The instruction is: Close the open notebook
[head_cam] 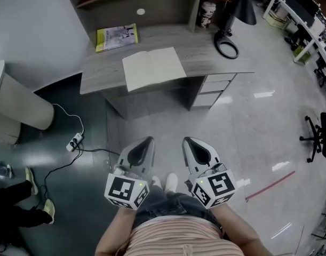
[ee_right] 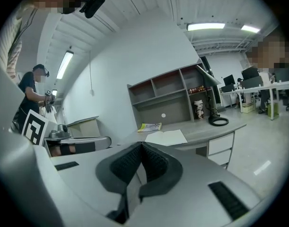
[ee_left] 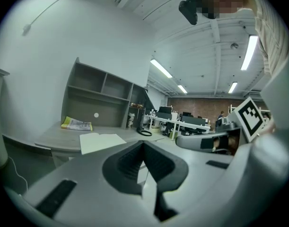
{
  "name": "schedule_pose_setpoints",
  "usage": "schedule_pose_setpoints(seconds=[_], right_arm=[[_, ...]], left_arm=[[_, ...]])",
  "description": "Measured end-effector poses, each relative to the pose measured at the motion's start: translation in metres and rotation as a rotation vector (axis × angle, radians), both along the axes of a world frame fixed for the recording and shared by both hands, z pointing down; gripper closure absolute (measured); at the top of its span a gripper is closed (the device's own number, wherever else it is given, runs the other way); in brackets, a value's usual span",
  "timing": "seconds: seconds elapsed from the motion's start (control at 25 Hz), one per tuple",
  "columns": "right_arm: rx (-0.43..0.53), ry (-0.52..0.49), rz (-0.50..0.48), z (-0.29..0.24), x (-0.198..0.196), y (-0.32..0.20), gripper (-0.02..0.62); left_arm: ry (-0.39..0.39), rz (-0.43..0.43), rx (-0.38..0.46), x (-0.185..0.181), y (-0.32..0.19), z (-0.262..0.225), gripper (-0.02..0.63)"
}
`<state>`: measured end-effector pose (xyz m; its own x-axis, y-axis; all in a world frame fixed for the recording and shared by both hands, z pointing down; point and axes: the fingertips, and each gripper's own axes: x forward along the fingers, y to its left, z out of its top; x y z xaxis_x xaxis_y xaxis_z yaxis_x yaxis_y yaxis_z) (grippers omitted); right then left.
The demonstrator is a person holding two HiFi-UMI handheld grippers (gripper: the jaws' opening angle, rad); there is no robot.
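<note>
Ahead of us on the grey desk [head_cam: 205,63], the open notebook [head_cam: 153,68] lies flat with both blank pages up. It sits near the front edge, above the knee space, and its spine runs away from us. A yellow-green magazine [head_cam: 116,37] lies just behind it to the left, and a black desk lamp [head_cam: 225,36] with a ring base stands well off to the right, below the shelf unit [head_cam: 152,7]. We stand back from the desk, well apart from the notebook, with bare floor between. Our left gripper [head_cam: 148,141] and right gripper [head_cam: 187,141] hang side by side at waist height, pointing toward the desk. Each gripper view shows its two ribbed pads pressed together at the tips with nothing between them. We judge that the task has not begun: this is the approach, and neither half of the book is touched. The next move, as we read it, calls for stepping up to the desk and bringing one gripper to the outer edge of one half. We would get under that edge or pinch it, then swing the half over the spine onto the other. The second gripper could steady the far side so the book does not slide toward the desk's edge. A power strip [head_cam: 74,141] and its cable lie on the floor to our left, off the straight path.
</note>
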<state>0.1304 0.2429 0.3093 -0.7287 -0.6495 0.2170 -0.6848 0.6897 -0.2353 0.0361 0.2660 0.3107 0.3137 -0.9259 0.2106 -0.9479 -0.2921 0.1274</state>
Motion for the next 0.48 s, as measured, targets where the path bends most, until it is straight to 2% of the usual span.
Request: schedule_pose_setpoints(seconds=[0.2,0.48], right_arm=[[-0.031,-0.004,-0.035,0.0057,-0.0021,0.0042,0.586],[-0.016,0.001,-0.032,0.0033,0.005,0.0005,0.586]], left_arm=[[0.005,-0.018,0.013,0.0,0.0003,-0.0027,0.594],[-0.006,-0.028,0.019,0.005,-0.0023,-0.0052,0.594]])
